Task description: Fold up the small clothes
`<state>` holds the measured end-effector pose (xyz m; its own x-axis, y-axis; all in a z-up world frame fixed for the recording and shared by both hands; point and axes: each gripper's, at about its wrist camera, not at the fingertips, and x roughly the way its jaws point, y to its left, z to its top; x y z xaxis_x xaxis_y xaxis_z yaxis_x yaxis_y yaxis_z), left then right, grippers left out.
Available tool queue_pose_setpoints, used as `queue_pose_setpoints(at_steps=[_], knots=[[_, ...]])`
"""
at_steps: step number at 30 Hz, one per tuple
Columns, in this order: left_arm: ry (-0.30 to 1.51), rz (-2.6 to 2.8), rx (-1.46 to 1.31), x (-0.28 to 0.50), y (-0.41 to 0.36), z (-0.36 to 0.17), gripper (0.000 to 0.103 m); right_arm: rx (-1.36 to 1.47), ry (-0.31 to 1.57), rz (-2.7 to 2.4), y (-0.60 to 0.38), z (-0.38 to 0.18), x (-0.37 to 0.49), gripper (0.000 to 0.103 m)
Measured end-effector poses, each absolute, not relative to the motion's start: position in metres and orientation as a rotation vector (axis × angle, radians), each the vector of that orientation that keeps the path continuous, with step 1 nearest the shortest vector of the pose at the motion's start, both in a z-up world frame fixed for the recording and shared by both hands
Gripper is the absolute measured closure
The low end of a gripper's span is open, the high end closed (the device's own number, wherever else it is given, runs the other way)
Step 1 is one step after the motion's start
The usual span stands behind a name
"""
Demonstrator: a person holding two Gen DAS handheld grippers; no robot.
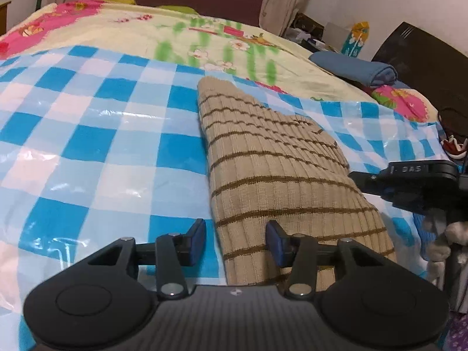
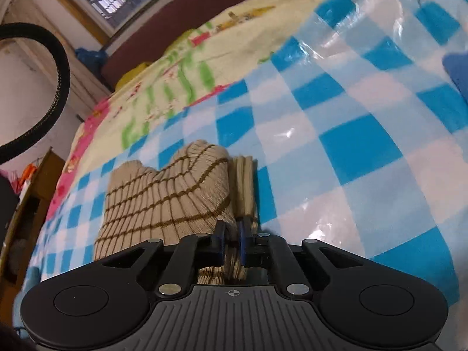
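A beige ribbed knit garment (image 1: pixel 278 161) with thin brown stripes lies folded on a blue-and-white checked plastic sheet (image 1: pixel 87 134) on the bed. My left gripper (image 1: pixel 238 242) is open over the garment's near left edge. One pad stands over the sheet and the other over the knit, and neither presses. The right gripper (image 1: pixel 355 177) comes in from the right at the garment's right edge. In the right wrist view the right gripper (image 2: pixel 231 242) is shut on the garment (image 2: pixel 163 199), with a bunched edge of fabric pinched between its blue pads.
A floral bedspread (image 1: pixel 175 32) covers the bed beyond the sheet. A folded blue cloth (image 1: pixel 354 68) lies at the far right near a dark board (image 1: pixel 421 49). A black hose (image 2: pixel 58 67) and wooden furniture (image 2: pixel 35 190) stand left of the bed.
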<state>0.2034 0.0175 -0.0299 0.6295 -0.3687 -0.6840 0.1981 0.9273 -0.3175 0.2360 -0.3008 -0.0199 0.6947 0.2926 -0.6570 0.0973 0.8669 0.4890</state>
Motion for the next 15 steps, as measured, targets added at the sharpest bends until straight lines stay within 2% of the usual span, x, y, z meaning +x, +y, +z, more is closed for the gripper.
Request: queue_pose_setpoints(at_steps=[4,6,7,8,9,10,11,15], knots=[[0.825,-0.324,-0.219,0.205,0.016,-0.026,0.053,0.440,0.801,0.096,-0.294,-0.010,0.234,0.085],[0.837,-0.329,-0.235,0.207,0.014,-0.027,0.053,0.459,0.807,0.086,-0.295,-0.008,0.229,0.079],[0.845,-0.336,-0.237,0.208,0.013,-0.028,0.053,0.471,0.802,0.090,-0.296,-0.006,0.226,0.073],[0.848,-0.342,-0.235,0.207,0.013,-0.030,0.053,0.481,0.795,0.098,-0.298,-0.005,0.223,0.061],[0.851,-0.347,-0.233,0.207,0.012,-0.031,0.053,0.490,0.788,0.108,-0.300,-0.004,0.220,0.053],[0.857,-0.350,-0.233,0.207,0.012,-0.033,0.052,0.504,0.790,0.122,-0.301,-0.005,0.218,0.040],[0.861,-0.348,-0.240,0.208,0.012,-0.035,0.051,0.513,0.799,0.133,-0.302,-0.007,0.219,0.037],[0.883,-0.346,-0.288,0.216,0.011,-0.041,0.047,0.513,0.872,0.145,-0.297,-0.023,0.232,0.037]])
